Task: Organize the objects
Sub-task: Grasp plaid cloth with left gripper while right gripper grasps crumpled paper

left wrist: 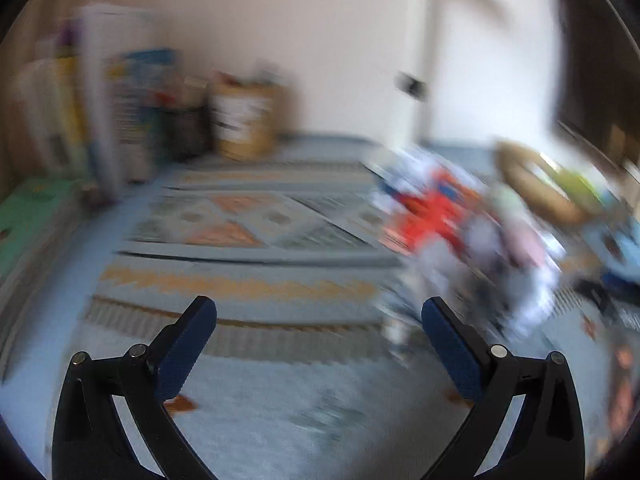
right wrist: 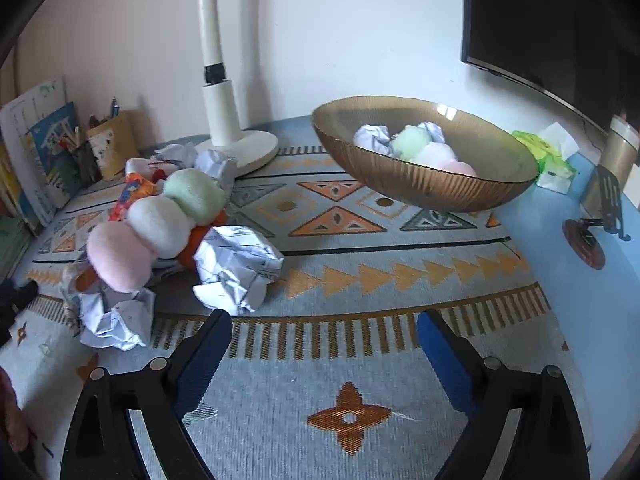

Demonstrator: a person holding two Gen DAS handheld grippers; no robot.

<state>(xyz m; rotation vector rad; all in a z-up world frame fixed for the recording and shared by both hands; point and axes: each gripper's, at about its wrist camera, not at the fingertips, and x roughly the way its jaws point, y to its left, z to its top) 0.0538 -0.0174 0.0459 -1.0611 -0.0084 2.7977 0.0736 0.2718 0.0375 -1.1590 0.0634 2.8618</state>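
In the right wrist view a plush skewer of three soft balls (right wrist: 156,220), green, white and pink, lies on a heap of crumpled paper (right wrist: 236,268) and an orange wrapper (right wrist: 132,194) at the left of the patterned mat. A brown glass bowl (right wrist: 492,184) at the back right holds a paper ball and another plush skewer. My right gripper (right wrist: 324,320) is open over bare mat, nothing between its fingers. The left wrist view is blurred: my left gripper (left wrist: 318,308) is open and empty, with the same heap (left wrist: 460,228) smeared to its right.
A white lamp base (right wrist: 240,144) stands behind the heap. Books (right wrist: 44,152) and a pencil holder (right wrist: 112,148) line the back left wall. A green tissue pack (right wrist: 552,160), a phone stand (right wrist: 596,220) and a dark monitor (right wrist: 560,20) are at the right.
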